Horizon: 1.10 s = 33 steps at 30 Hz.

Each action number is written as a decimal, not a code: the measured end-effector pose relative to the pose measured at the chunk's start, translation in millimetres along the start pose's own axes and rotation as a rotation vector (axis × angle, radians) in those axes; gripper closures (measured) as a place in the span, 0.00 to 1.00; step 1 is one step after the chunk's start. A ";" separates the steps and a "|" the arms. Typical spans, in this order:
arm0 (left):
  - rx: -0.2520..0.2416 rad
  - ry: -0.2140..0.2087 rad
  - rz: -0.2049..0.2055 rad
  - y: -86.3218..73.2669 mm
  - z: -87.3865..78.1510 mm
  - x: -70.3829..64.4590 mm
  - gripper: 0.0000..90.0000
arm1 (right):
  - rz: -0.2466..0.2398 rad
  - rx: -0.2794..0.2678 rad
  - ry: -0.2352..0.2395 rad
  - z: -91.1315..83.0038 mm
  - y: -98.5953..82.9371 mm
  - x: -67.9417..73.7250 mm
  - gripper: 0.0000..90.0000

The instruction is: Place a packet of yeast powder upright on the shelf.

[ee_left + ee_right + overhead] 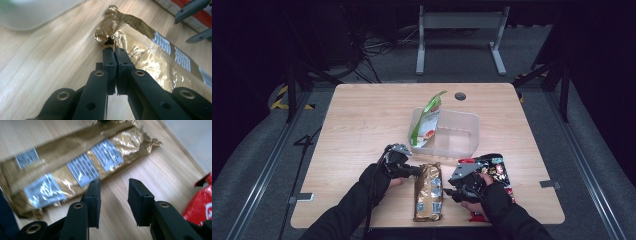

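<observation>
Gold snack bag [428, 192] lies flat on the wooden surface [357, 125], long axis running away from the person. Left gripper [412, 171] fingers pinch its far crimped corner; right gripper [451, 192] fingers gape beside it. One bag, two grippers.

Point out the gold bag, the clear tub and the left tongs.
gold bag [428, 192], high view, middle of its face
clear tub [460, 145], high view, its front wall
left tongs [115, 53], left gripper view, between the tips
</observation>
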<state>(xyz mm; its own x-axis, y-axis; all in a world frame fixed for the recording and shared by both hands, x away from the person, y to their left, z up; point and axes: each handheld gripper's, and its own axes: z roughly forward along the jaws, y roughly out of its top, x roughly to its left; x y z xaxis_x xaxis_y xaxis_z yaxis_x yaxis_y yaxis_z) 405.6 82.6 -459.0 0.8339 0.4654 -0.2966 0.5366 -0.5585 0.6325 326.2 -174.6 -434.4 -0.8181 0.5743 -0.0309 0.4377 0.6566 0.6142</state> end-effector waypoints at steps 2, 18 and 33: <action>0.008 0.006 0.016 -3.0 -2.2 -0.6 0.97 | 0.015 -0.011 0.016 0.7 3.5 3.4 0.67; 0.016 -0.015 0.047 -6.6 -2.3 0.3 0.96 | 0.101 0.075 0.091 24.1 23.1 15.4 0.25; -0.035 -0.058 -0.036 4.9 3.2 18.7 0.31 | 0.146 0.096 0.168 33.0 22.2 3.7 0.59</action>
<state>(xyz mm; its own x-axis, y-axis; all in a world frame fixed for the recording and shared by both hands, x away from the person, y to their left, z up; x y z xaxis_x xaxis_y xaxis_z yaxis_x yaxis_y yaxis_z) 424.3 86.3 -463.7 0.8207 0.4434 -0.3603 0.5626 -0.5174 0.6448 345.2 -141.7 -446.9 -0.7904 0.5827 0.1891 0.5829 0.6205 0.5246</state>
